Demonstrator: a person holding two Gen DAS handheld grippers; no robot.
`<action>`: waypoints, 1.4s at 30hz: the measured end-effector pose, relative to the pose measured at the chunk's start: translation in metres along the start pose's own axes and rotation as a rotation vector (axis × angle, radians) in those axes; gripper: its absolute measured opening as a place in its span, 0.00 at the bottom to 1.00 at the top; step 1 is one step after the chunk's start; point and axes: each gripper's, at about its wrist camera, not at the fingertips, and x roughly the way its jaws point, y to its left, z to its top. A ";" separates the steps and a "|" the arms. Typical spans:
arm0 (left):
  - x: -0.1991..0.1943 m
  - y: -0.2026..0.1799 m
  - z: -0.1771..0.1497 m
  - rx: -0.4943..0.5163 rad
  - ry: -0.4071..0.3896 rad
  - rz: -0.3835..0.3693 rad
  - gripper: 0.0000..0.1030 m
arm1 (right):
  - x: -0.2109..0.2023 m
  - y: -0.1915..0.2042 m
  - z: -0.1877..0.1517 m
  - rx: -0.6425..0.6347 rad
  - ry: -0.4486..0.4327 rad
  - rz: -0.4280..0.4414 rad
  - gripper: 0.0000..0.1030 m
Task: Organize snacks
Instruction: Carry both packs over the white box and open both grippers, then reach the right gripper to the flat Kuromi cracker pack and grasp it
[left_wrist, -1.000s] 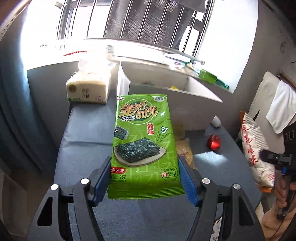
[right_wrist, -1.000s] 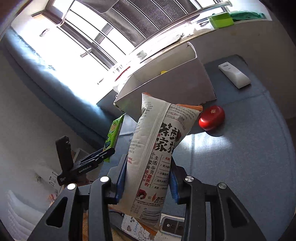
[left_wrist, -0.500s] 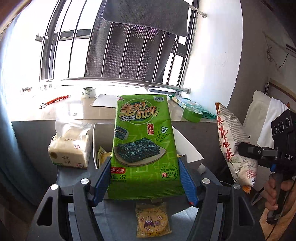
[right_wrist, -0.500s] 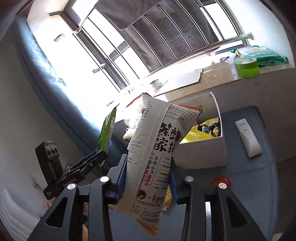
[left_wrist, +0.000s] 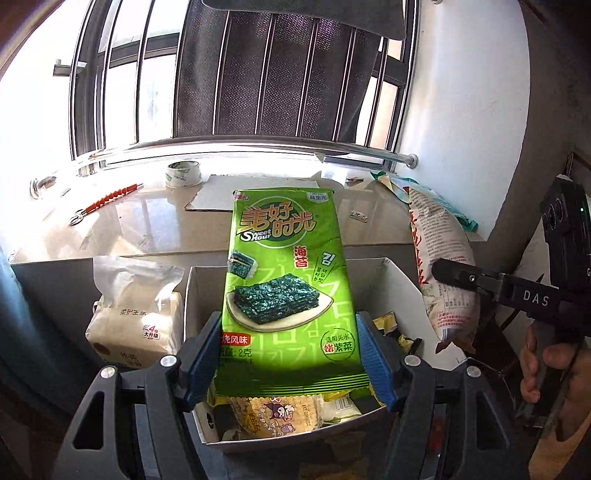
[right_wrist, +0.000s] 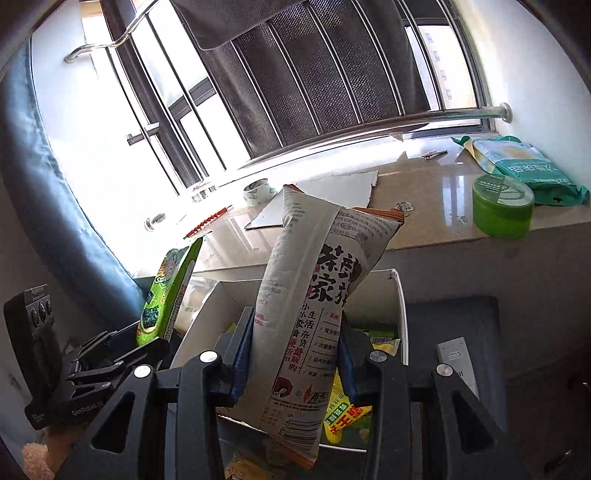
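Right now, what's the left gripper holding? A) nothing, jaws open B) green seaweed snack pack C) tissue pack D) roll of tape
B: in the left wrist view the left gripper has its blue pads pressed on both side edges of the green seaweed pack, held upright above the white box of snacks; the tissue pack sits untouched to the box's left.

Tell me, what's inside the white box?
The white box holds snack packets: a yellow cartoon one and other yellow wrappers. The green seaweed pack, clamped in the left gripper, hides the middle.
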 end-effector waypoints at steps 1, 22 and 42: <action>0.003 0.001 -0.001 -0.004 0.008 0.013 0.80 | 0.007 -0.001 0.001 -0.012 0.012 -0.013 0.43; -0.110 -0.037 -0.049 0.049 -0.090 0.033 1.00 | -0.113 0.023 -0.055 -0.009 -0.147 0.131 1.00; -0.177 -0.083 -0.214 -0.004 -0.045 -0.064 1.00 | -0.158 0.003 -0.250 -0.004 -0.061 0.019 1.00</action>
